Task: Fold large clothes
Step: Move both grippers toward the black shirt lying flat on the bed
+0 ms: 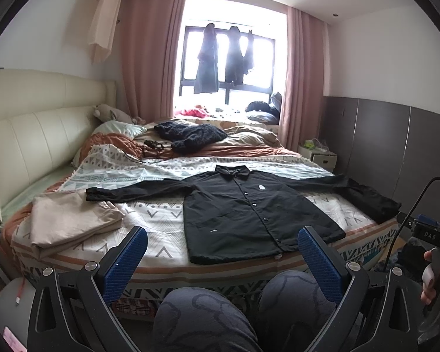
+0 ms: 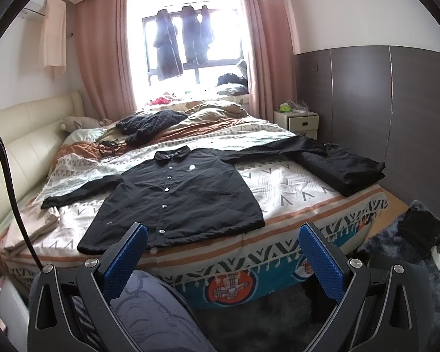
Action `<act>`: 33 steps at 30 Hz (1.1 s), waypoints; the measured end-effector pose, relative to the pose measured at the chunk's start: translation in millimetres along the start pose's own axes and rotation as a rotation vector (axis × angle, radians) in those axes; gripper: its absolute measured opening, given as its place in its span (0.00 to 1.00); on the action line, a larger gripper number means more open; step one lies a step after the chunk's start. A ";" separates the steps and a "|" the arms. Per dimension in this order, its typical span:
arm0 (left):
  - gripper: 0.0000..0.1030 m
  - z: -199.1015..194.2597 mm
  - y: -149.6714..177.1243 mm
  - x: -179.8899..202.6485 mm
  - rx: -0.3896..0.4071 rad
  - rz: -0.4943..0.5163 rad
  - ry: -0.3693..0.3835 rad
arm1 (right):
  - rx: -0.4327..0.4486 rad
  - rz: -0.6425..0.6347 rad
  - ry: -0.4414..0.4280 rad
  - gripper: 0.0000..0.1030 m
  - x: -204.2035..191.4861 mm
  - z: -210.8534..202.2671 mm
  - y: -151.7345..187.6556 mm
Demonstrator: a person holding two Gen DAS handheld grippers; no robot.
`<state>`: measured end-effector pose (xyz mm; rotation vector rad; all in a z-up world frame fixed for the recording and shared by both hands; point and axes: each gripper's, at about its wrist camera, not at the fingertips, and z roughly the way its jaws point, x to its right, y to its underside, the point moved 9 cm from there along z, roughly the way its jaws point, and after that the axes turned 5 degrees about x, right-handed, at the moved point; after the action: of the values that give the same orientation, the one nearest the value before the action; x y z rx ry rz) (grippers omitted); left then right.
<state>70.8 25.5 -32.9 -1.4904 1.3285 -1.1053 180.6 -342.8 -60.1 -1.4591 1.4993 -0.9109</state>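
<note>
Both grippers' fingers [image 1: 129, 261] [image 2: 322, 261] spread apart, seemingly level, facing black shirt [image 1: 243, 214].

Bright daylight is let in through a window [image 1: 228, 61] framed by pink curtains [image 1: 152, 52]; a cream headboard [image 1: 35, 129] and grey wall panels [image 2: 381, 94] are seen.

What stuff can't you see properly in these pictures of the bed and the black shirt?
- Small logo on the black shirt, both views: too small to read.
- Shirt's right cuff: in both views it merges with a folded black garment, so its end is unclear.
- Things on the window ledge: washed out by glare.
- Floor near the bed: blocked by the open left gripper, open right gripper and the person's knees.
- Beige folded cloth: what it is, unclear.
</note>
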 end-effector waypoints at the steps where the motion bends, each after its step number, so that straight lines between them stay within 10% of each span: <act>1: 1.00 1.1 -0.1 -1.1 0.000 0.000 -0.001 | 0.000 0.001 0.001 1.00 0.1 0.3 0.0; 23: 1.00 33.5 -25.9 -38.4 -0.002 -0.006 -0.078 | 0.000 0.011 -0.099 1.00 -36.7 29.8 -51.3; 33: 1.00 100.3 -28.1 -107.2 -0.058 -0.042 -0.208 | -0.045 -0.007 -0.199 1.00 -89.0 115.5 -71.4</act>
<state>169.2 137.7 -41.3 -1.6353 1.1982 -0.9162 312.8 -252.5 -32.7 -1.5408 1.3755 -0.7170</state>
